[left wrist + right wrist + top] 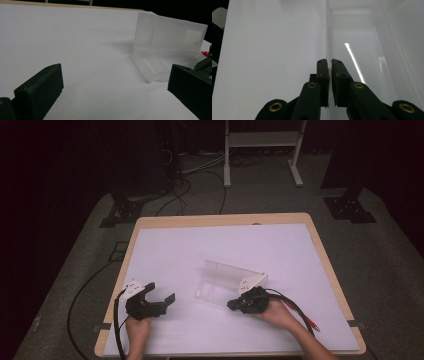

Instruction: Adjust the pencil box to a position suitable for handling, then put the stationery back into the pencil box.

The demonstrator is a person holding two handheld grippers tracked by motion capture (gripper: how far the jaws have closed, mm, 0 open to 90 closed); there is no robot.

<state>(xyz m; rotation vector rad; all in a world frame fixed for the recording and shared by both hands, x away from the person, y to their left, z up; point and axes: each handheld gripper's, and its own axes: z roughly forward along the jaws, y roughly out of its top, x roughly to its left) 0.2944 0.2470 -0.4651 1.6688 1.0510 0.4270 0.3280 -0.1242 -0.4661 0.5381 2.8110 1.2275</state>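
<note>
A clear plastic box point(224, 281) lies on the white table top point(210, 245) with its lid standing up at the back. My right gripper point(231, 304) is at the box's near right corner. In the right gripper view the jaws of the right gripper point(329, 62) are nearly closed, with the box's thin side wall point(327, 30) between them. My left gripper point(161, 292) rests on the table left of the box, open and holding nothing. In the left gripper view the left gripper point(115, 80) has its jaws wide apart, and the box point(170, 35) stands ahead to the right.
A thin dark item with a red tip point(311, 323) lies near the right hand. The table's wooden rim point(327, 265) frames the white sheet. Cables point(85, 290), stand bases point(125, 212) and a white frame point(262, 150) are on the floor beyond.
</note>
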